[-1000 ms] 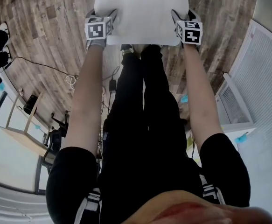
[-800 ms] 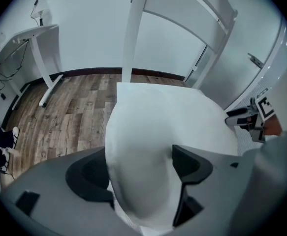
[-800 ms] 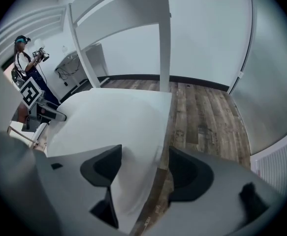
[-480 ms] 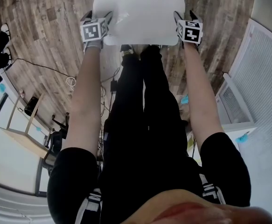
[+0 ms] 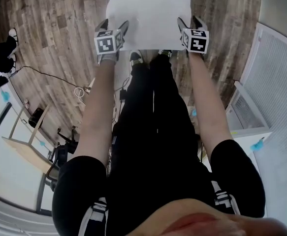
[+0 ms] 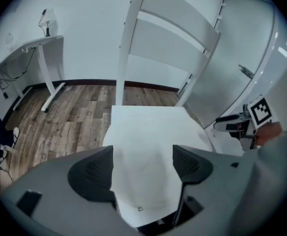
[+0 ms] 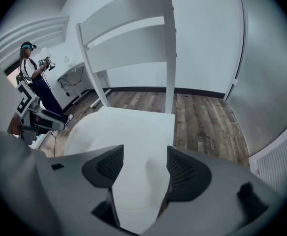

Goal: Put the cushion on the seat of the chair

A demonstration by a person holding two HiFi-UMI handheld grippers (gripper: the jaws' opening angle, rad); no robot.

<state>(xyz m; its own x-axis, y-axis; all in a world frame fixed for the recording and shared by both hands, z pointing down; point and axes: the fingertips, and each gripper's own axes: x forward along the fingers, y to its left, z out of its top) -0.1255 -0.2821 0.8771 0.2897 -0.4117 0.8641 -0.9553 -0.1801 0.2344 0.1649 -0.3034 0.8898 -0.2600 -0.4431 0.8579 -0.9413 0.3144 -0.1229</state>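
The white cushion [image 5: 150, 14] lies flat on the white chair's seat [image 6: 148, 109], in front of the slatted backrest [image 6: 173, 38]. In the head view my left gripper [image 5: 112, 26] hangs over the cushion's near left corner and my right gripper [image 5: 188, 22] over its near right corner. Both stand open above the cushion; no pad presses on it. The left gripper view shows the cushion [image 6: 143, 181] below and between wide jaws. From the right gripper view the cushion [image 7: 128, 146] also lies free beneath that gripper's jaws, with the seat corner [image 7: 155, 117] behind it.
Wood-plank floor [image 5: 59, 28] surrounds the chair. A white desk [image 6: 40, 43] stands by the left wall, with cables [image 5: 74, 87] on the floor nearby. A white slatted panel [image 5: 276, 82] is at the right. Another person [image 7: 32, 75] stands far off.
Both grippers have let go of the cushion's near corners and risen off it. The cushion stays on the seat.
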